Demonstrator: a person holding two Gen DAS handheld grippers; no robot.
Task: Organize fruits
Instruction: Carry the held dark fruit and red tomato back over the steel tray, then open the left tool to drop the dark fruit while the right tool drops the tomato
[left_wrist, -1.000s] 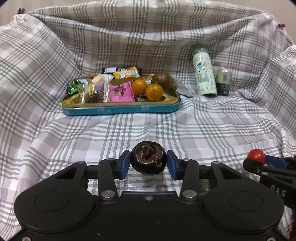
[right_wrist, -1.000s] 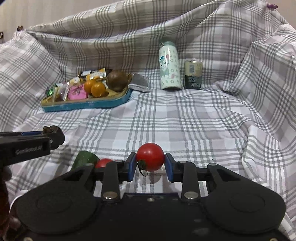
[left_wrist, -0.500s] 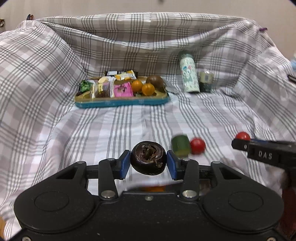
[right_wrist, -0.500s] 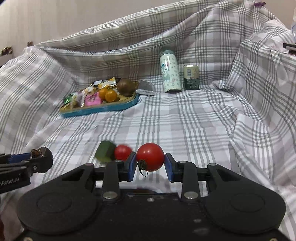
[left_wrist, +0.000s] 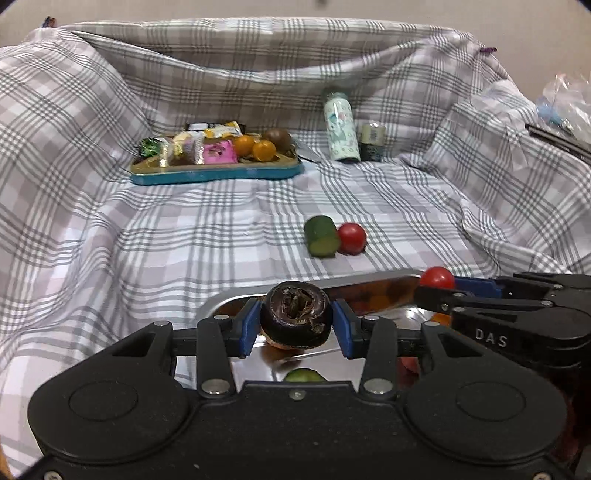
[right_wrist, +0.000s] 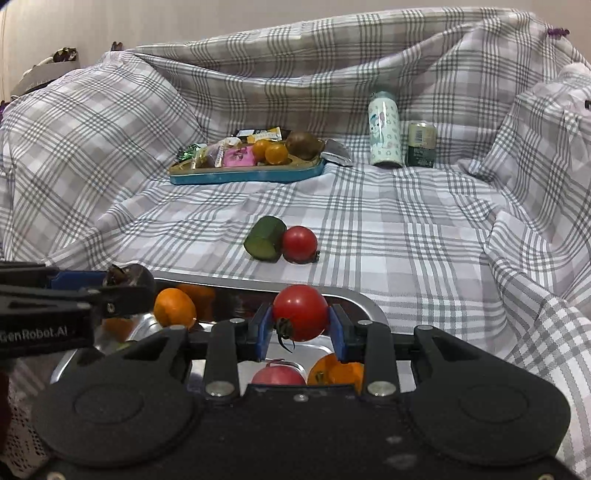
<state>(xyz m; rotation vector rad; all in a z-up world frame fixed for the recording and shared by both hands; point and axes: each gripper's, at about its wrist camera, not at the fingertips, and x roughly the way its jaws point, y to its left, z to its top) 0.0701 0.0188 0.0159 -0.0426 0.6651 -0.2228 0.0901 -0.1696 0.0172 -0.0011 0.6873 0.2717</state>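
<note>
Left wrist view: the left gripper (left_wrist: 296, 320) jaws clamp a dark, shrivelled fruit (left_wrist: 295, 318) above a steel tray (right_wrist: 360, 297) at the plaid-covered bed's near edge, while the right gripper (right_wrist: 300, 324) jaws grip a red tomato (right_wrist: 300, 312) over that tray.

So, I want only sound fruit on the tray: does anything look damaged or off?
Yes. The dark round fruit clamped in the left gripper has a cracked, shrivelled top. The red tomato in the right gripper looks smooth and intact.
</note>
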